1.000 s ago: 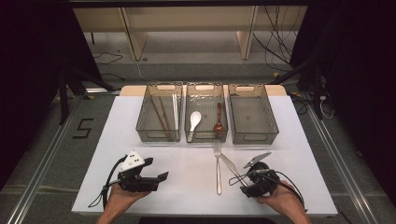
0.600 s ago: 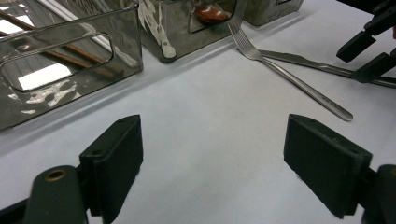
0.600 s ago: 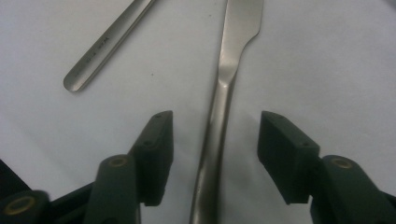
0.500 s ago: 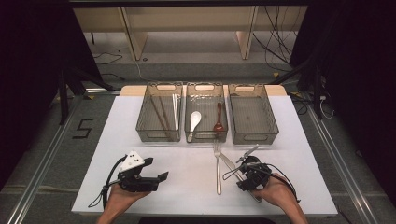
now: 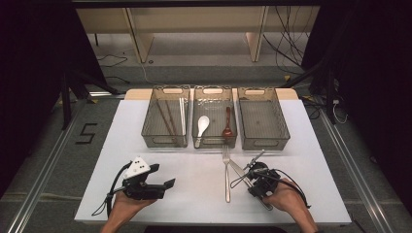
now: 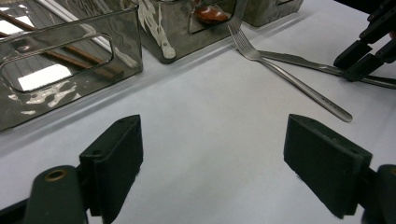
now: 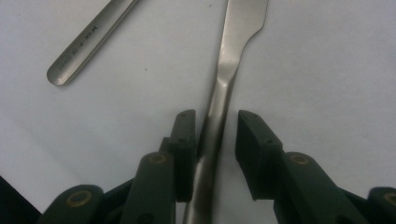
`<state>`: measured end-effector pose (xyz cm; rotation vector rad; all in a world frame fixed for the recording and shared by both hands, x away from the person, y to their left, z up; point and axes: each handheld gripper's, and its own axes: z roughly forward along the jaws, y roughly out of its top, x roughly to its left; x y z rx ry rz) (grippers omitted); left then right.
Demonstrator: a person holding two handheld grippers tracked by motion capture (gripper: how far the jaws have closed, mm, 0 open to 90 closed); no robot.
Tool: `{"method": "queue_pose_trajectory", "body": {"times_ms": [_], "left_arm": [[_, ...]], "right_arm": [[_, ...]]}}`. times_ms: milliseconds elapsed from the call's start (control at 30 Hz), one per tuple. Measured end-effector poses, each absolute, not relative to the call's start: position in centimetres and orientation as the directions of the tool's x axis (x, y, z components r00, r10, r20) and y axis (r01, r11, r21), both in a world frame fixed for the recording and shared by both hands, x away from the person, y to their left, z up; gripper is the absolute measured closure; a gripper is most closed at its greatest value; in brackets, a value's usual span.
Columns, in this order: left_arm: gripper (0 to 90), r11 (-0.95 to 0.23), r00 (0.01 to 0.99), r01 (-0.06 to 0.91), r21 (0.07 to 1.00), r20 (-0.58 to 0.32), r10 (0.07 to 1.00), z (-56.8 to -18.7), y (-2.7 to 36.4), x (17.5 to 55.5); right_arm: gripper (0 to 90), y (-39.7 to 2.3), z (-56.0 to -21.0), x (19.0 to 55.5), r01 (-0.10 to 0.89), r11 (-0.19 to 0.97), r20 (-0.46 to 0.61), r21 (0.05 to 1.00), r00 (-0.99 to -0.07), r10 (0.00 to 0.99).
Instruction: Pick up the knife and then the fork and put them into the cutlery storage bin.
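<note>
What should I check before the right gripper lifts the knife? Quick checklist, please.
1. Knife between the right gripper jaws: ok; they have just been closing around its handle.
2. Pads pressing on both sides: not ok; a gap shows on one side.
3. Fork clear of the knife: cannot tell; the two lie close together.
4. Left gripper out of the way: ok; open over bare table.
5. Right-hand bin free to receive it: ok.
</note>
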<state>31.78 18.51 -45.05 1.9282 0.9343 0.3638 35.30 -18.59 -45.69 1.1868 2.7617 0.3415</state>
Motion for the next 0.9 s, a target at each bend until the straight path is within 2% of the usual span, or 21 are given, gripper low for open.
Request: {"method": "queue_pose_trajectory", "body": {"times_ms": [333,900], "left_arm": [[19.4,-0.277,0.666,0.46,0.844,-0.121,0.736,-45.04,18.48,31.77],[19.5,-0.279,0.668,0.458,0.844,-0.12,0.734,-45.02,18.37,31.8]], "right_arm": [[75.1,-18.26,-45.66,35.53,0.695,0.682,-0.021,0.229,-0.696,0.717],[77.2,-18.23,-45.63,36.08,0.717,0.667,0.004,0.203,-0.682,0.732]]}}
